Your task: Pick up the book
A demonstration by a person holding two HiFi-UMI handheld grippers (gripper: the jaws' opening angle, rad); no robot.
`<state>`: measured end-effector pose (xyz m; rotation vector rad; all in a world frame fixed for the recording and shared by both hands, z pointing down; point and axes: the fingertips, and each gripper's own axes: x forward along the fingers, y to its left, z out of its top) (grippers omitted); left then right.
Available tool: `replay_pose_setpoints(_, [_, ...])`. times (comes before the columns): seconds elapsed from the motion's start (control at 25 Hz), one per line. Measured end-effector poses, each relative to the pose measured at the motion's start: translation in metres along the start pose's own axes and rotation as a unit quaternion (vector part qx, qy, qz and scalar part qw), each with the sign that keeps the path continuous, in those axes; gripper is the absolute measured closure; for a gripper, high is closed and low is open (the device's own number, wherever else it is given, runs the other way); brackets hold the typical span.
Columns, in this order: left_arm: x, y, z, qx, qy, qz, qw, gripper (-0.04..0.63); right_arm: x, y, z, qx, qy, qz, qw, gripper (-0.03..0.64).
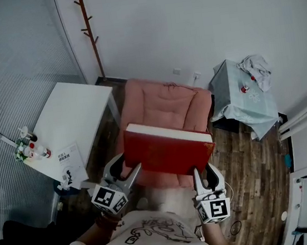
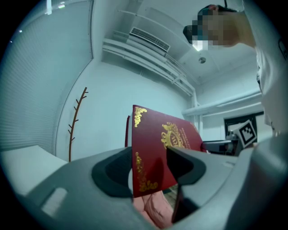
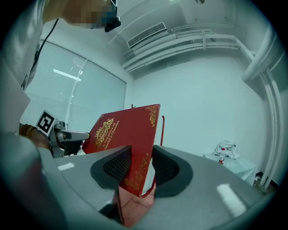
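Red book held aloft over a pink armchair, gripped at both near corners.

The red book (image 1: 167, 151), gilt-decorated on its cover, hangs in the air with its pale page edge facing away from the person. The left tongs (image 1: 127, 172) pinch its near left corner and the right tongs (image 1: 205, 176) pinch its near right corner. The pink armchair (image 1: 165, 103) lies below, with a white desk (image 1: 71, 116) to its left on the wooden floor (image 1: 248, 162).

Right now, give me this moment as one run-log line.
phase: book held up | left claw: shut on red book | right claw: shut on red book | book: in the air over pink armchair
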<state>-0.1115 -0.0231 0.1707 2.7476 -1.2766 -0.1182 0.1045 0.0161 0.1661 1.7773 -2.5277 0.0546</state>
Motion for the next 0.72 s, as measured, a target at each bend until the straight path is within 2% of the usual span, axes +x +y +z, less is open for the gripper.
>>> replay_pose_setpoints(0.72, [-0.004,0.013,-0.006,-0.007,0.003,0.003,1.0000,0.354,0.009,0.010,-0.005,0.000,-0.005,0.006,1.000,0.465])
